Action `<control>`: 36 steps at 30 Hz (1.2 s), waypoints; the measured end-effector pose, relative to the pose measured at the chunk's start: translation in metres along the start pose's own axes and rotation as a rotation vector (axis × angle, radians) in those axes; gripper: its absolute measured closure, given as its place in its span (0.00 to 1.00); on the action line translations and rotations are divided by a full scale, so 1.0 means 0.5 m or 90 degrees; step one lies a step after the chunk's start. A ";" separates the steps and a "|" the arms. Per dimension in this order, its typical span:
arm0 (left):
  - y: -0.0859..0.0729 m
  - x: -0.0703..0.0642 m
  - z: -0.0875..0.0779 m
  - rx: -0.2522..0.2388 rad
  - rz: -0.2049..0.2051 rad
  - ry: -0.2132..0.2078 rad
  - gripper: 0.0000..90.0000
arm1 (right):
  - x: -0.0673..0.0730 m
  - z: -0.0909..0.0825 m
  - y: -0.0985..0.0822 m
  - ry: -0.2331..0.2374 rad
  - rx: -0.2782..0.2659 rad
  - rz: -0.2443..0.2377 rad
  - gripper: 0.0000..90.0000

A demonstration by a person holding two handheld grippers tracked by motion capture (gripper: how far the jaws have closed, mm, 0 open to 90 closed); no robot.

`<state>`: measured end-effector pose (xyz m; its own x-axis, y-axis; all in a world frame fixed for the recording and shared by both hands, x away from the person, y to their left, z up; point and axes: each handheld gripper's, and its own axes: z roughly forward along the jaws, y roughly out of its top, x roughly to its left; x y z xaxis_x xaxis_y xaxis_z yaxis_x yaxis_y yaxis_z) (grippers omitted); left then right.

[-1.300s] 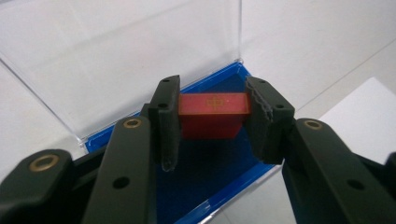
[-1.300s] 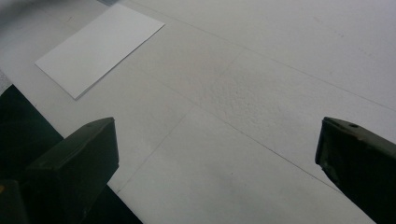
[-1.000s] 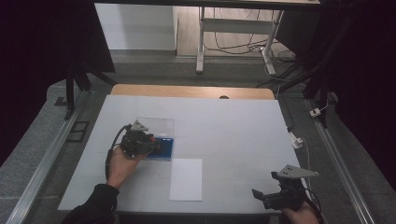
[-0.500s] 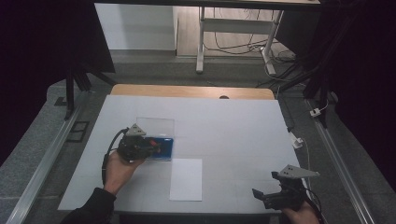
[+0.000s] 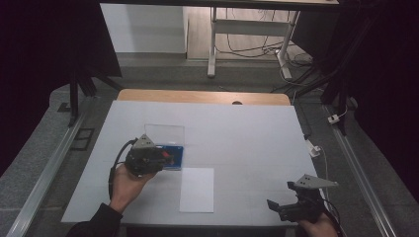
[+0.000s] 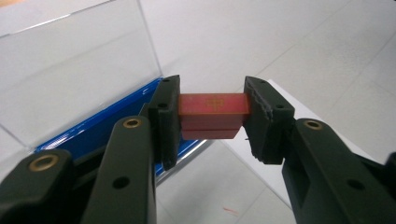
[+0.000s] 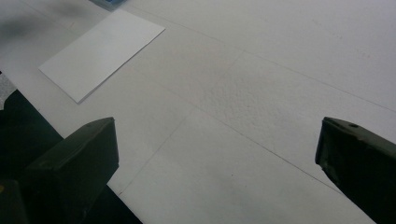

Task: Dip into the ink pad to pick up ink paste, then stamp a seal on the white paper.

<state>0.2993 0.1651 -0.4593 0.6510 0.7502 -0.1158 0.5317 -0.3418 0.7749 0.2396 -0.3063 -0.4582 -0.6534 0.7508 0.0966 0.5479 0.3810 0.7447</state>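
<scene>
I take the blue case [image 5: 174,157] with its clear lid [image 5: 164,133] raised as my landmark on the white table [image 5: 247,133]. At the case's left edge I see the left gripper [image 5: 163,157] in my left hand [image 5: 126,185]; in the left gripper view its fingers [image 6: 169,116] are clamped on a small red block [image 6: 213,115], one pad on each end. The block hangs in the air just in front of the case's blue base [image 6: 100,128], clear of the table. Right of the case and a little nearer to me lies a white sheet of paper [image 5: 197,189], flat on the table. Far to the right of the case, at the table's near edge, I see the right gripper [image 5: 276,206]; its fingers [image 7: 77,158] stand wide apart over bare table, gripping nothing.
</scene>
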 end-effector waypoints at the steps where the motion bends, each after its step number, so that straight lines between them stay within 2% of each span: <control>1: 0.001 -0.004 0.000 0.001 0.005 -0.003 0.65 | 0.000 0.000 0.000 0.000 0.000 0.000 0.00; 6: 0.005 -0.025 0.001 0.002 0.027 -0.016 0.65 | 0.000 0.000 0.000 0.000 0.000 0.000 0.00; 12: 0.010 -0.047 0.006 0.017 0.060 -0.013 0.65 | -0.001 0.000 -0.001 0.001 -0.002 0.001 0.00; 19: 0.014 -0.059 0.014 0.025 0.065 -0.029 0.65 | 0.000 0.000 0.000 0.000 0.001 0.000 0.00; 36: 0.024 -0.102 0.056 0.052 0.101 -0.071 0.65 | 0.001 0.001 0.000 0.001 0.003 -0.003 0.00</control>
<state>0.2876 0.1069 -0.4613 0.7832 0.6181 -0.0677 0.4571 -0.4985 0.7365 0.2394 -0.3055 -0.4586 -0.6562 0.7487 0.0942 0.5478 0.3868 0.7419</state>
